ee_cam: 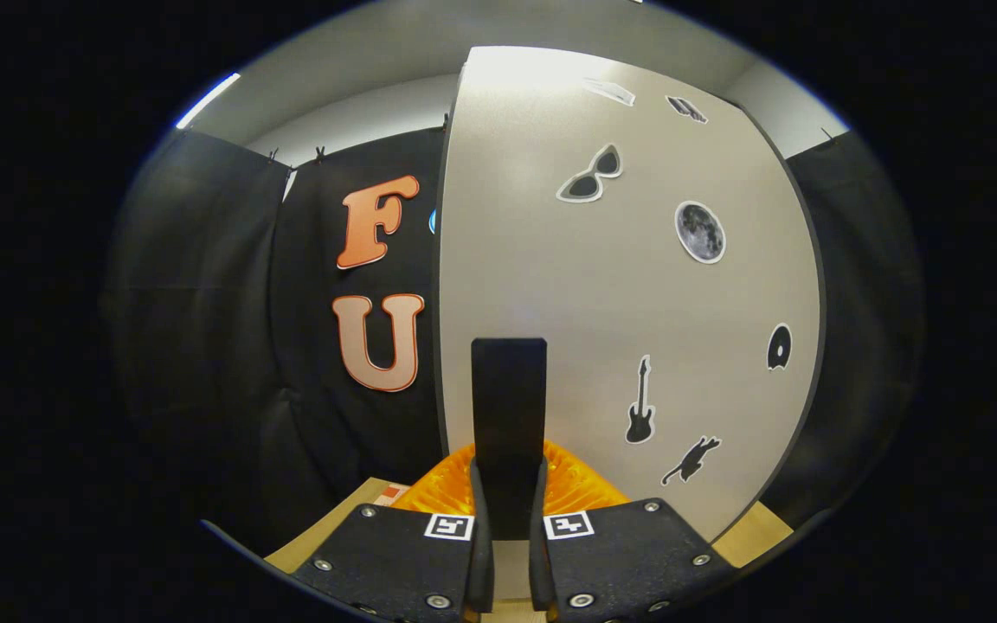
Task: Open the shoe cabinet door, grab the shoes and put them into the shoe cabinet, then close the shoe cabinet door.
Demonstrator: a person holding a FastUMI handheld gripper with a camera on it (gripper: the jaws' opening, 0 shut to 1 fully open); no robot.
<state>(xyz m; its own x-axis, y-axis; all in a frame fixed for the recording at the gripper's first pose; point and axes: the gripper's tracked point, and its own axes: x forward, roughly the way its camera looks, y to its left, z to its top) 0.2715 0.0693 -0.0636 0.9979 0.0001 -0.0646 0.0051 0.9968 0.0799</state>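
Note:
The shoe cabinet door [620, 294] is a pale grey panel with several dark stickers, standing right in front of me. A black upright handle [509, 407] sticks out from its lower part. My gripper [509, 510] is shut on this handle. The black jaws flank the bar on both sides, and the orange ribbed fingers [442, 489] spread out behind it against the door. The door's left edge [440, 285] stands out against the black booth wall. I cannot tell how far the door is swung.
A light wooden surface [334, 528] lies below the door, on both sides of the gripper. Black cloth walls close in on the left and right. A small orange and white tag [390, 495] lies on the wood by the left finger.

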